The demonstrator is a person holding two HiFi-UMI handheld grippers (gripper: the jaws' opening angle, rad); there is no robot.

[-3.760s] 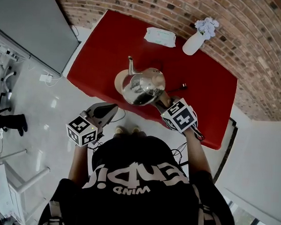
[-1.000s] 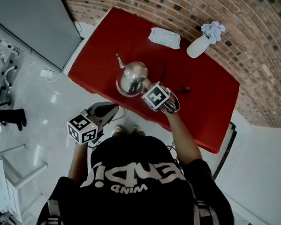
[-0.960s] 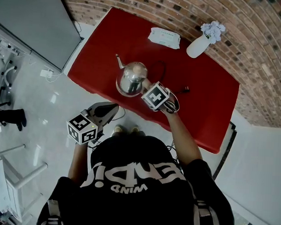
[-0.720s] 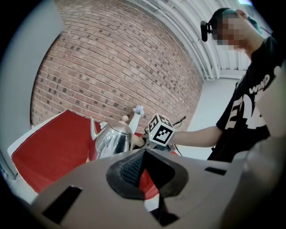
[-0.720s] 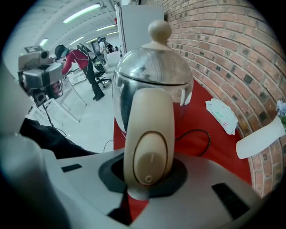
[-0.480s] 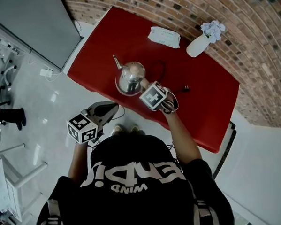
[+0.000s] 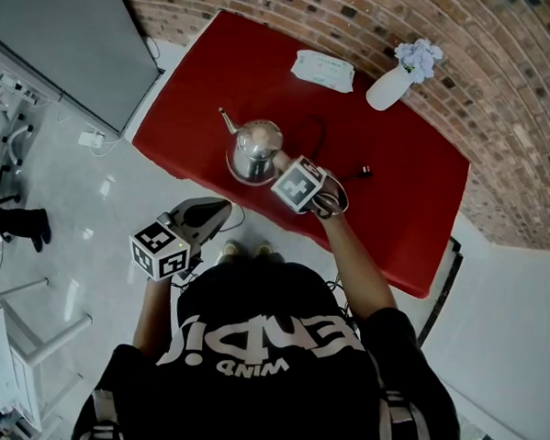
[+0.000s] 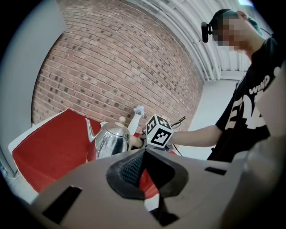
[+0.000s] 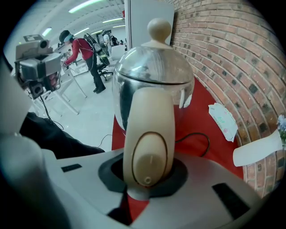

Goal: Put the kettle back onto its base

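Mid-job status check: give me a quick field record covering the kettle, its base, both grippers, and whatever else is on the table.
kettle: steel, upright on the red table, spout on the side away from the right gripper
base: not distinguishable beneath the kettle; seating cannot be confirmed
right gripper: shut on the kettle handle
left gripper: jaws together, nothing between them, held off the table's near edge
other items: white vase, wipes packet, black cord
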